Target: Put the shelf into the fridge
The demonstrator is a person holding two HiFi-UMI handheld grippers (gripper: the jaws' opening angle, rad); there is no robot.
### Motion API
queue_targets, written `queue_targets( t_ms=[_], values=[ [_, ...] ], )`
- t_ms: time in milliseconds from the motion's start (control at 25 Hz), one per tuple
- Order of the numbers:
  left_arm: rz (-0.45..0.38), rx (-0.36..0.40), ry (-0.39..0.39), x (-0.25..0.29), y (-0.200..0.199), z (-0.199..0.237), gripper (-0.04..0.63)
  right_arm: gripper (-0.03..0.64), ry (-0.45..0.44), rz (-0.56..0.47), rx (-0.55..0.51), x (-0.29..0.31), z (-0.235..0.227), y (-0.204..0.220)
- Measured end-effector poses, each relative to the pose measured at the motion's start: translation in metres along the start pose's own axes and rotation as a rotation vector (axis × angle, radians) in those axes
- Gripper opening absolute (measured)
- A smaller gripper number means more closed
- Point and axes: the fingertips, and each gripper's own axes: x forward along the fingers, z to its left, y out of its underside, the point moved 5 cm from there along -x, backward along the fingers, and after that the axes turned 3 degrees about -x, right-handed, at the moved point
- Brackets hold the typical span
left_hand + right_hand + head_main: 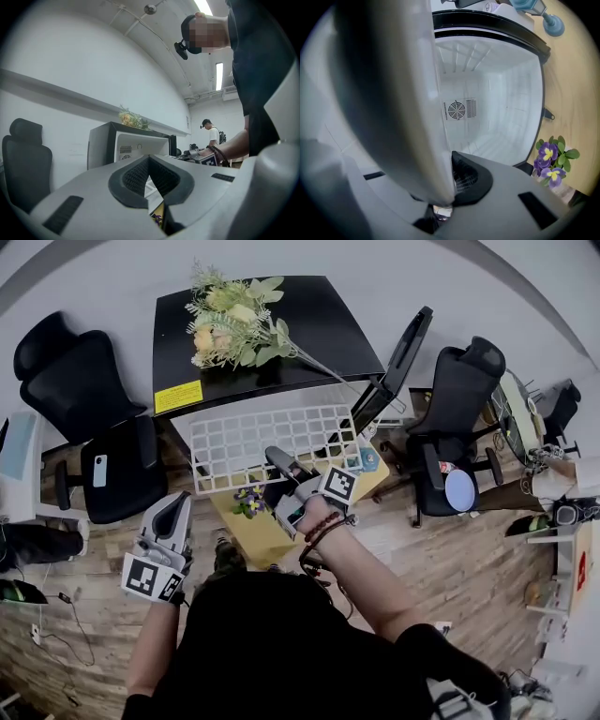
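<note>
One shelf (pixel 272 442) held level at open fridge (pixel 281 334) mouth, mostly outside, front edge pinched by right gripper (pixel 281 465). Left gripper (pixel 175 509) pressed together, empty, beside counter (pixel 255 540). One bouquet (pixel 234 324) on fridge top.

1. We wear a black short-sleeved top (pixel 272 643).
2. Our right wrist carries bracelets (pixel 322 529) of dark red and black beads.
3. Our left gripper (pixel 178 502) is light grey, with black ribbed pads (pixel 136 177) and narrow black slots on its shell.
4. Our right gripper (pixel 275 459) is grey with darker jaws.
5. Each gripper bears a white cube (pixel 150 579) printed with black square markers.
</note>
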Motion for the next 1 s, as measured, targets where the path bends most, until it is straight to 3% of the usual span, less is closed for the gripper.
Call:
queue_targets(
  t_ms=[400,1000],
  values=[
    [-0.004,0.007,0.014,0.016,0.002,0.000,0.017,0.046,0.052,0.047,0.013,0.012,0.003,-0.014],
    [-0.006,0.031,0.023,0.037,0.000,-0.001,0.017,0.046,0.017,0.075,-0.017,0.025,0.001,-0.025]
  ],
)
